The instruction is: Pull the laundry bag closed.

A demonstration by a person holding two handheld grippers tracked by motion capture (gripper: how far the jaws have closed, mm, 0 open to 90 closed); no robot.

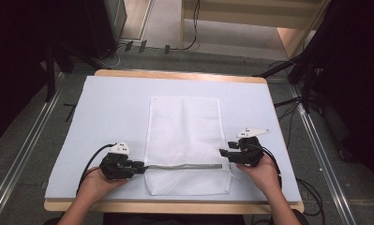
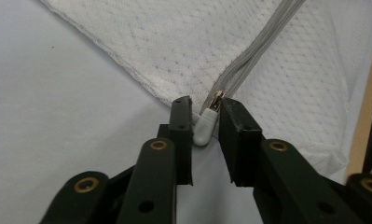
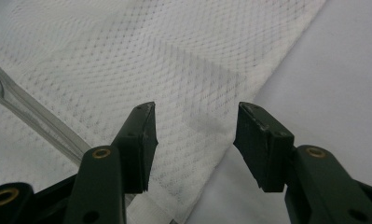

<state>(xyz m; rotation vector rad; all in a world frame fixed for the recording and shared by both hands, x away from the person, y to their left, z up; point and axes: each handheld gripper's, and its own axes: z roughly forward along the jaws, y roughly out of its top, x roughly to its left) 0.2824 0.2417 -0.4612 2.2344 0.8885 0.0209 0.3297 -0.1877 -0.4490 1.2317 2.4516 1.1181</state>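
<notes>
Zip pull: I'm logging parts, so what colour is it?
Light grey, with a coppery metal slider; the zip pull shows best in the left gripper view.

White mesh cloth bag (image 1: 184, 136) w/ grey zip (image 2: 253, 46), prob. plastic pull (image 2: 204, 130); matt table cover (image 1: 109, 108).

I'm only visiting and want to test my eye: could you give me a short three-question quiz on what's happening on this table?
1. True or false: the zipper on the mesh bag runs crosswise near the person's end.
2. What sits between the left gripper's jaws?
3. The right gripper is: A) open over the bag's edge, B) clamped on the zipper.

Key: 1 true. 2 the grey zipper pull. 3 A.
</notes>
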